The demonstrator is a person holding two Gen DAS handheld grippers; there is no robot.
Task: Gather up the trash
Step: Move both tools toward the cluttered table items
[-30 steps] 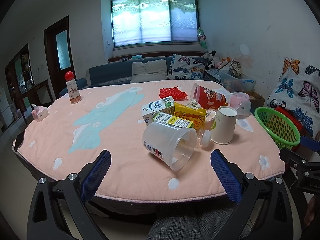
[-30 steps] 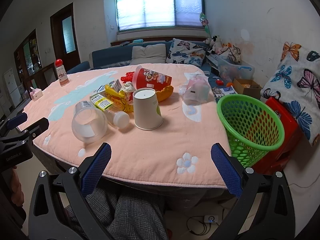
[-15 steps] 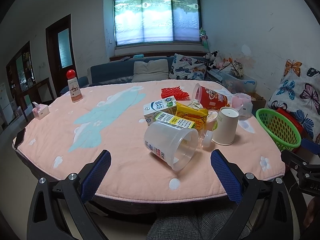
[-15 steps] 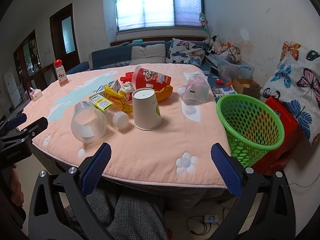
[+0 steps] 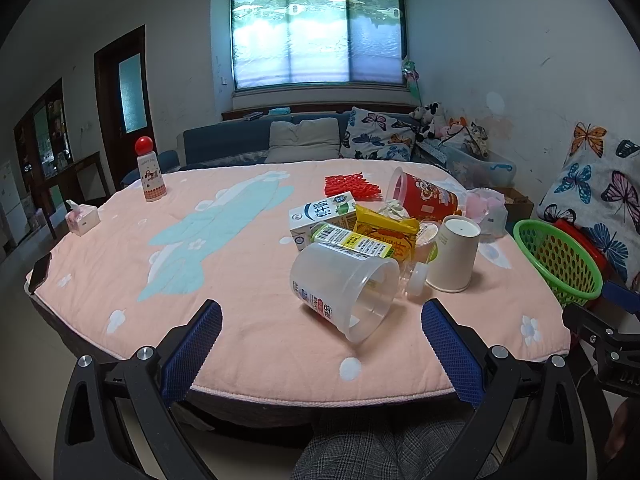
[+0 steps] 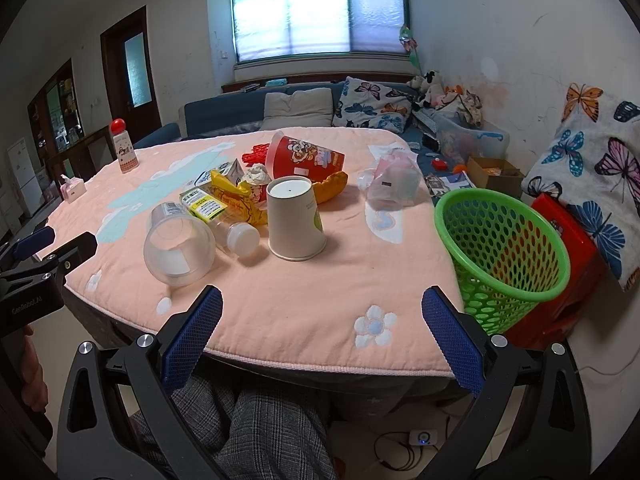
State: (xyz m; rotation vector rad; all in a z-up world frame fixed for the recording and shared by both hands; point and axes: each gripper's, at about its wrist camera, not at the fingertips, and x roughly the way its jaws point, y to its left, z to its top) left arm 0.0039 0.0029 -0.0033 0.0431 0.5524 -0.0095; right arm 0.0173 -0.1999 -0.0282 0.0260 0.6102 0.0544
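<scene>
We hold both claws spread wide and empty at the near edge of the table (image 6: 280, 332) — the left gripper (image 5: 320, 344) faces the tipped clear cup (image 5: 344, 288), the right gripper (image 6: 320, 332) the upturned paper cup (image 6: 294, 220). The trash sits heaped toward the table's right edge, just beside the green basket (image 6: 504, 248). The clear cup lies on its side, so a glancing finger could roll it off the near edge — and a careless reach may topple the paper cup.

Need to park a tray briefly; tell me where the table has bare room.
Free: the left stretch of tablecloth between the red-capped bottle, tissue box and clear cup; also the near strip before the paper cup. Crowded: the trash pile behind those cups.
</scene>
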